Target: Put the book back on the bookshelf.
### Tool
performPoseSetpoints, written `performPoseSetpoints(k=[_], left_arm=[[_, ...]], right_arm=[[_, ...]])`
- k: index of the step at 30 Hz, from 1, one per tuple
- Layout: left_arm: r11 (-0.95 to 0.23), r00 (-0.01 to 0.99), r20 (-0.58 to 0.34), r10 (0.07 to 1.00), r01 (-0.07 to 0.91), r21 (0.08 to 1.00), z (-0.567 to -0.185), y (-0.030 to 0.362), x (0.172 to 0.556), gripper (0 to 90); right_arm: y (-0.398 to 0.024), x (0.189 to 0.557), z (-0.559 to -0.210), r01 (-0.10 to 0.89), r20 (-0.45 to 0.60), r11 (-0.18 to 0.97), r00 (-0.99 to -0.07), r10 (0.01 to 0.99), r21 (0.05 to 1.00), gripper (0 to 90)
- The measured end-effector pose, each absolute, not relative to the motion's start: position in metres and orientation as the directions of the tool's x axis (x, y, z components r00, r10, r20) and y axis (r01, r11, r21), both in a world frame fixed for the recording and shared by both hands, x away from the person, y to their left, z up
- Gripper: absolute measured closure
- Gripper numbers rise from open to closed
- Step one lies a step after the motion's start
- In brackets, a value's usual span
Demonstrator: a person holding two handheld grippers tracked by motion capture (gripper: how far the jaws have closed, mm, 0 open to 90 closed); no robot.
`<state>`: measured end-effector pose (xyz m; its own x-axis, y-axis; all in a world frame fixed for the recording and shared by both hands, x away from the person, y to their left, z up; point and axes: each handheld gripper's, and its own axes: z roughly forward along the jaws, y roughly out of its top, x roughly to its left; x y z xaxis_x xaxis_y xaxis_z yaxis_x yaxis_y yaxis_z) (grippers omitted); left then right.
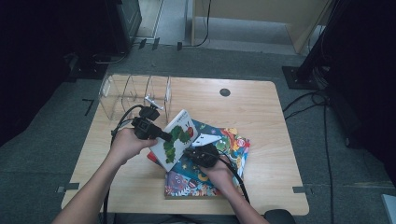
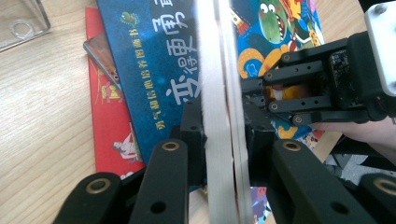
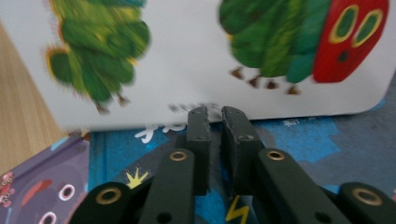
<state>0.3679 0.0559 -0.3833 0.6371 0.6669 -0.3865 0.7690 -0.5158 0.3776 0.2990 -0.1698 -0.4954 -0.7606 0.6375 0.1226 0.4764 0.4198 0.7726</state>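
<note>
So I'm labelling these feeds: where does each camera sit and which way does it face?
High view: above the table's near edge, looking forward and down; forearms, both grippers.
Left gripper view: rides the left gripper, along its fingers clamping the white caterpillar picture book edge-on.
Right gripper view: rides the right gripper, facing that book's cover.
Shared: the book.

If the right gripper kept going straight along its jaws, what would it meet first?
Most likely the lower edge of the white caterpillar book, which stands just past the tips of the right gripper. The gap looks small, though depth is hard to judge.
</note>
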Motion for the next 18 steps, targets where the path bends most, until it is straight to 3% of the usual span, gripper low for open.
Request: performPoseSetpoints(k=[8, 18], left_arm=[[-0.528, 0.652, -0.291, 0.700, 0.747, 0.403, -0.369, 0.076, 0.360, 76.5], [-0.448, 0.583, -0.235, 0.778, 0.776, 0.443, -0.356, 0.118, 0.356, 76.6]], right_arm=[[-0.193, 0.303, -0.492, 0.475, 0.079, 0.432, -0.738, 0.670, 0.767, 71.7], [-0.206, 0.307, -0.495, 0.457, 0.022, 0.440, -0.713, 0.701, 0.773, 60.3]])
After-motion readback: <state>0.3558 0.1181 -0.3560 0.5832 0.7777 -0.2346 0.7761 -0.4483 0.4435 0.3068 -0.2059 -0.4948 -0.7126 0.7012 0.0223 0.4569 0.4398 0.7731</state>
